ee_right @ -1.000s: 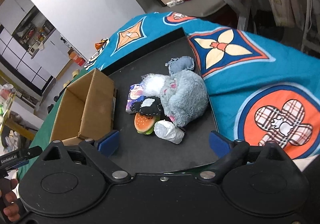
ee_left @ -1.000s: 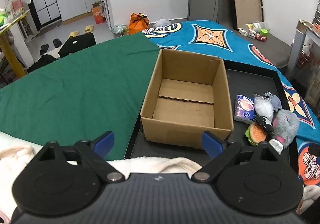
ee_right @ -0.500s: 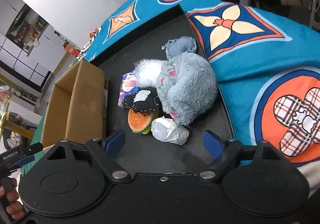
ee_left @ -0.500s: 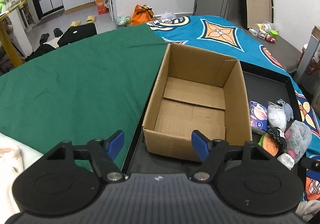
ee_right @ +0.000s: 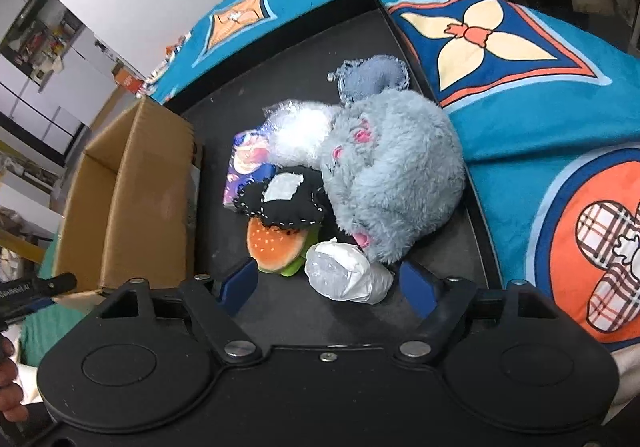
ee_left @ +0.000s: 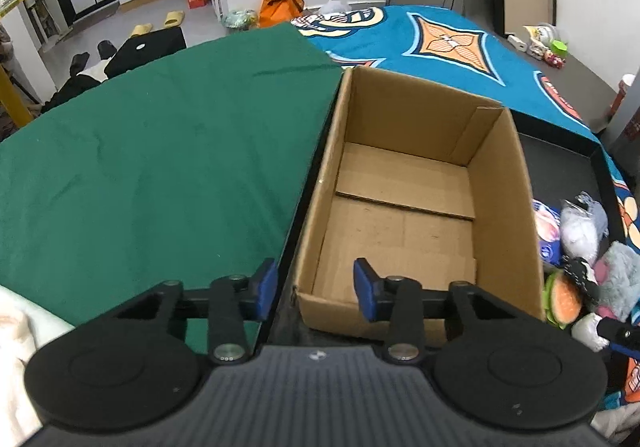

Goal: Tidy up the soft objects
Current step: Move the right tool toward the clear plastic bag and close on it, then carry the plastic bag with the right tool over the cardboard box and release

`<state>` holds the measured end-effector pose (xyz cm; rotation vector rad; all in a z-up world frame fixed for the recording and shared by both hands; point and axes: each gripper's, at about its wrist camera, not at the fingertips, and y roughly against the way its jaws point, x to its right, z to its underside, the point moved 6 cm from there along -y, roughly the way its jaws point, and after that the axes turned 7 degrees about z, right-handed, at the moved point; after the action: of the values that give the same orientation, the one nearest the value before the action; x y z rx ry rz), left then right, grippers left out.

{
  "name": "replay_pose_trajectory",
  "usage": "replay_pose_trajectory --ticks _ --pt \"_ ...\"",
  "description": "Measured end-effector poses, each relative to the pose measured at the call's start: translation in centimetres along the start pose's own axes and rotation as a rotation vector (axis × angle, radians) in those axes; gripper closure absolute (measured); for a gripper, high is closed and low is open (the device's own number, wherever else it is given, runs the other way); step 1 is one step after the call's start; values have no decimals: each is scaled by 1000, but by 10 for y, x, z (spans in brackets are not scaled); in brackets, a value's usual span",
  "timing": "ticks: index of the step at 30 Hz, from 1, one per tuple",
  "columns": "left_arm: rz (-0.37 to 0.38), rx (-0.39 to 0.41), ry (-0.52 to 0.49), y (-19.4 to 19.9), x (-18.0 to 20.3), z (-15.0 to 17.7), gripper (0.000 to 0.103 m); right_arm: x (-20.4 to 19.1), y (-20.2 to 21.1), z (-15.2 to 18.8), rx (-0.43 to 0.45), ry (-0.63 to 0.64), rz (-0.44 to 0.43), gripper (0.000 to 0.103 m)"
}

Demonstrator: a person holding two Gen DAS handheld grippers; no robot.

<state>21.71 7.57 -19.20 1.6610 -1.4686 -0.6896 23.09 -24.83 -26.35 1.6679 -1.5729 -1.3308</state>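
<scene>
**Mia:** While the left gripper (ee_left: pixel 315 289) hung over the near left corner of the cardboard box (ee_left: pixel 404 203), what were its blue fingers (ee_left: pixel 365 289) doing?

**Ben:** They had just been closing. One finger was outside the box wall and one was inside, but they were not squeezing it. It was loose, holding nothing.

**Mia:** And the right gripper (ee_right: pixel 326 289)?

**Ben:** Its jaws had been closing too, but they were still wide apart. The white wrapped bundle (ee_right: pixel 347 271) lay between the tips, at the near edge of the black tray (ee_right: pixel 288 323). The pads were not pressing on it, so that gripper held nothing either.

**Mia:** What was just behind the bundle?

**Ben:** A soft burger toy (ee_right: pixel 276 247) was on its left, with a black stitched pillow (ee_right: pixel 282 199) lying on top of it. A big fluffy grey plush (ee_right: pixel 394 183) was on the right, touching the bundle.

**Mia:** And further back?

**Ben:** A white fluffy toy (ee_right: pixel 300 135) leaned on the grey plush, with a colourful packet (ee_right: pixel 246 163) beside it. A little blue-grey plush (ee_right: pixel 372 77) was behind them all, near the tray's right edge.

**Mia:** Where was the box?

**Ben:** It stood on the left side of the tray, open, with nothing in it. A green cloth (ee_left: pixel 160 151) lay to its left, and a blue patterned blanket (ee_left: pixel 440 43) lay past it.
</scene>
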Motion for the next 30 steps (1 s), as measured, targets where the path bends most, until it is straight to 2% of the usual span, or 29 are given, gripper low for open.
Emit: replay_pose_trajectory --ticks 3,5,6,7,10,12,30 --pt "-3 -20 12 -9 -5 -2 64 -3 -8 2 -15 -3 22 36" --pt "15 -22 30 -12 -8 -4 73 -8 -12 3 -23 27 57 44" --pt "15 -21 33 -13 -9 -5 76 -9 -15 4 -31 40 88 53" --pt "9 -29 31 -16 -9 -6 84 -9 -18 5 -41 38 102 66" --pt "4 -53 32 -22 -11 -6 92 -9 -18 6 -41 27 102 67" --pt "-9 -53 20 -21 -12 -6 92 -11 -15 6 -37 35 98 67" --pt "54 -37 -33 -3 -8 11 94 -23 30 5 25 74 55 67"
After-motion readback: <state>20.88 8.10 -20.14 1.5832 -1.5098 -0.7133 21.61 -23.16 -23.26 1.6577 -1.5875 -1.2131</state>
